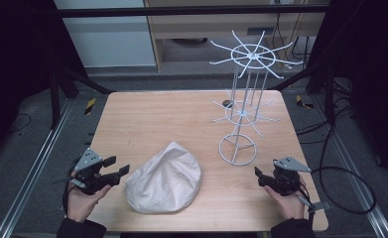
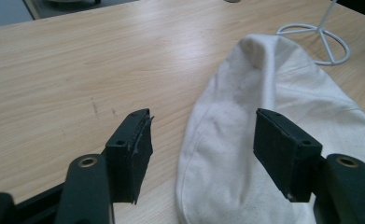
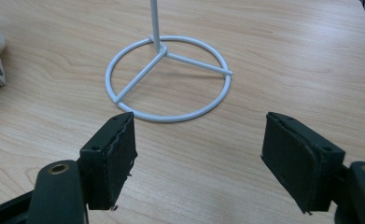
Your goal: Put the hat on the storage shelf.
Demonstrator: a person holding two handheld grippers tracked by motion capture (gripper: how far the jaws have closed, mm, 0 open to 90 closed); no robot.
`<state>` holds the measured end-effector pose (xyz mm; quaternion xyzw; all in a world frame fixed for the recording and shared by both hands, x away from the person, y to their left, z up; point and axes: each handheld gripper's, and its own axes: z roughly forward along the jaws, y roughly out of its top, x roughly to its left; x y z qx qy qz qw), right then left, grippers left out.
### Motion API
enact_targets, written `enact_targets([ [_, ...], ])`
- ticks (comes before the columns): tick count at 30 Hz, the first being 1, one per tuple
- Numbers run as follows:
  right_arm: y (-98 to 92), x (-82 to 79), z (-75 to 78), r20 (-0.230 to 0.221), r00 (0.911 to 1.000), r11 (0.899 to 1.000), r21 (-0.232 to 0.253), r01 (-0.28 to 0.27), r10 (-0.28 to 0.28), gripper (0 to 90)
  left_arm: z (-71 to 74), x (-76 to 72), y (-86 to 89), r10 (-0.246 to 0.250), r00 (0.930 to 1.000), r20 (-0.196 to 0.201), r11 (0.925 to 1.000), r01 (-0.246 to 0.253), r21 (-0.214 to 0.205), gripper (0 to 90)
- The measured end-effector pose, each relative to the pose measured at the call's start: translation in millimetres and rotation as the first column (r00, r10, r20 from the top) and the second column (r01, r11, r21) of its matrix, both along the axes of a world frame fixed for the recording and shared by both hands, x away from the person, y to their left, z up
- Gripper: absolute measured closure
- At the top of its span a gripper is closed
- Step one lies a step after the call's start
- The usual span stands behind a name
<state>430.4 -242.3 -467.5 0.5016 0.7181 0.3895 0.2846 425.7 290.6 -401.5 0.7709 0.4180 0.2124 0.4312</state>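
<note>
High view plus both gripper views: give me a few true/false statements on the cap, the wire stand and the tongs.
1. The white cap lies flat on the table. True.
2. The cap hangs on the wire stand. False: the stand's arms are bare.
3. The left tongs are clamped on the cap. False: they stand open, near its edge.
4. The right tongs are open, facing the stand's ring base. True.
5. The stand has tipped over. False: it stands upright.

Dim surrounds, soft glare on tabletop (image 2: 124, 56)
</note>
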Motion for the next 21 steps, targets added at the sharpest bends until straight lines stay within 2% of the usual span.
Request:
enact_targets([
  [4,1.6,-1.1,-0.4,-0.005,1.0,1.0,0.002,-0.001,0.001,26.8,7.4,1.3,-8.3,-0.029,0.9995,0.01,0.9995,0.029,0.01,35.8],
  [9,3.0,-2.2,-0.5,-0.013,0.9999,1.0,0.005,-0.01,0.01,27.2,14.3,4.6,-16.7,-0.041,0.999,0.02,0.9991,0.04,0.01,35.7],
  [16,4.6,-2.2,-0.9,-0.025,0.9995,1.0,0.006,-0.02,0.02,27.9,19.5,9.6,-39.3,-0.097,0.9953,0.011,0.994,0.096,0.052,35.7],
  [21,5.3,-1.8,-1.7,-0.028,0.9992,1.0,0.002,-0.027,0.027,27.9,21.1,12.0,-49.0,-0.116,0.9933,0.001,0.9912,0.116,0.065,35.7],
])
